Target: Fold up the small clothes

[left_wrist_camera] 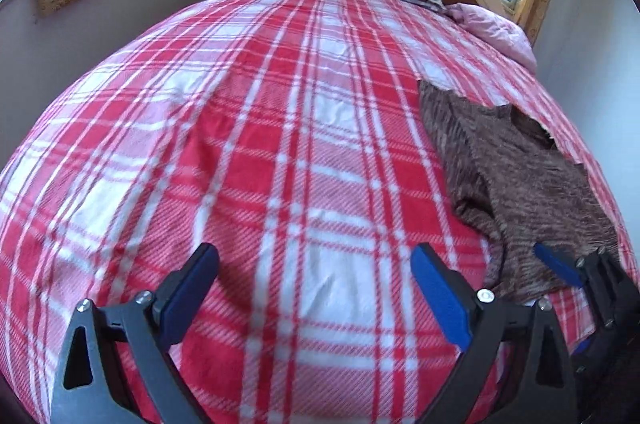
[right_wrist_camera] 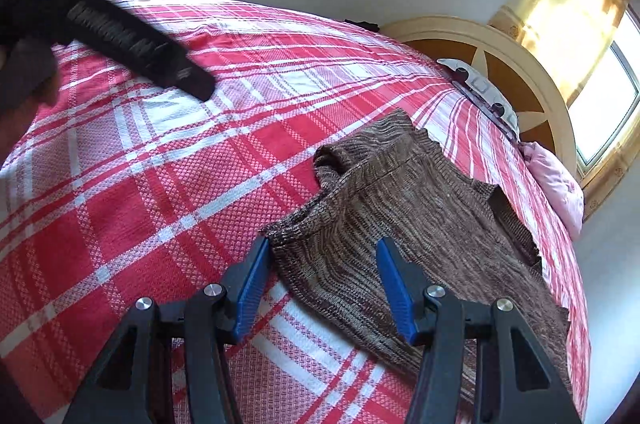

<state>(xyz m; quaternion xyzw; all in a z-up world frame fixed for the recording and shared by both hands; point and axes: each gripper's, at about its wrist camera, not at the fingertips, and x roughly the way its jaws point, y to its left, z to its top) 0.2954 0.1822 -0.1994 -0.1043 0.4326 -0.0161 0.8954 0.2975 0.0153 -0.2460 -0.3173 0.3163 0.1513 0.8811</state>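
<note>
Left gripper (left_wrist_camera: 314,266): we hold it wide open, empty, over the plaid bed (left_wrist_camera: 240,144)
Right gripper (right_wrist_camera: 322,256): half open, gripping nothing, over the brown sweater (right_wrist_camera: 400,208) near the bed's right edge

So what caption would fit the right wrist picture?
Open right claw poised over a brown knitted garment on a red plaid bedspread.

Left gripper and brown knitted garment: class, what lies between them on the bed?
Only bare red-and-white plaid blanket, seen in the left wrist view, separates the open left gripper from the brown knitted garment.

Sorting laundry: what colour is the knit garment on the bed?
Mottled brown knit garment, clearest in the right wrist view.
</note>
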